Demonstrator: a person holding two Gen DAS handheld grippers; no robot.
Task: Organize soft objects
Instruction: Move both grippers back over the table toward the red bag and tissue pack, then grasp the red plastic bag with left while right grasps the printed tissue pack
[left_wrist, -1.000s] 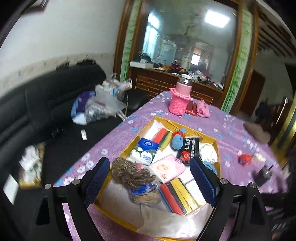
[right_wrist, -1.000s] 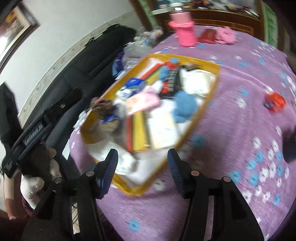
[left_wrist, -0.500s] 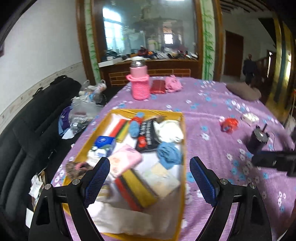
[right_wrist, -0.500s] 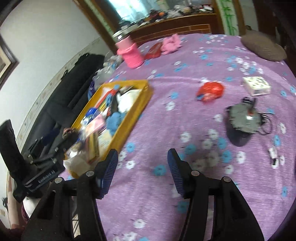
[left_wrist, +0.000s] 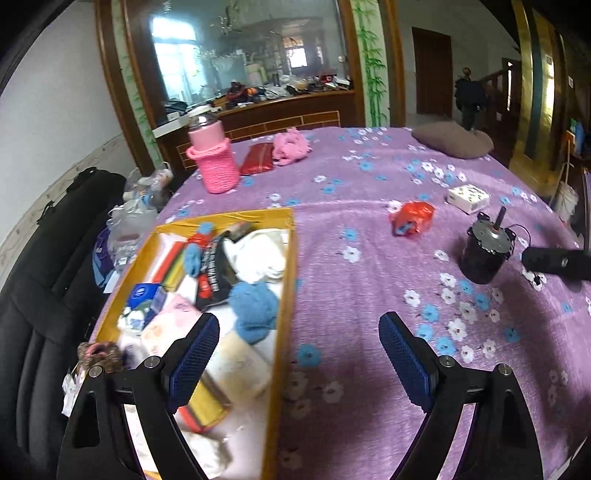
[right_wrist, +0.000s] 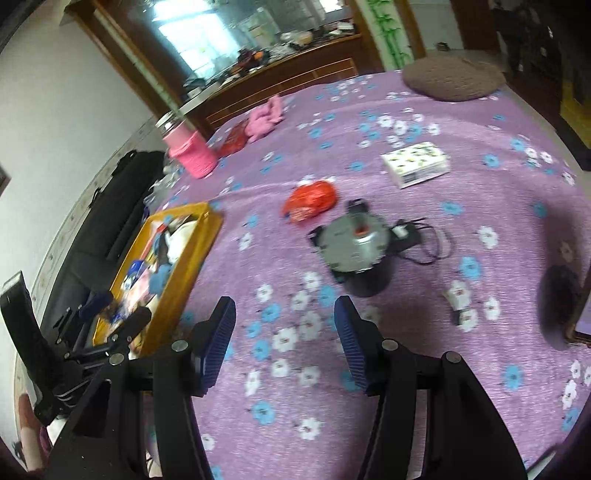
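A yellow tray (left_wrist: 286, 280) on the purple flowered tablecloth holds a blue yarn ball (left_wrist: 253, 310), a white cloth (left_wrist: 263, 254), a pink tissue pack (left_wrist: 170, 325) and other packets. My left gripper (left_wrist: 297, 325) hangs open over the tray's right rim, with nothing between its fingers. A red bag (right_wrist: 312, 198), a fluffy pink cloth (right_wrist: 264, 118) and a brown cushion (right_wrist: 453, 77) lie loose on the table. Nothing sits between the fingers of my open right gripper (right_wrist: 284, 307), which is above bare cloth in front of a black motor (right_wrist: 357, 248). In that view the tray (right_wrist: 184, 273) lies to its left.
A pink knitted bottle cover (left_wrist: 214, 162) and a red pouch (left_wrist: 257, 158) stand at the back. A white patterned box (right_wrist: 416, 164) lies beyond the motor, whose cable trails to the right. A black sofa (left_wrist: 44, 288) with bags runs along the table's left side.
Both views have swung to the right, from over the tray to the table's middle with the motor and red bag. Neither gripper's opening has changed.
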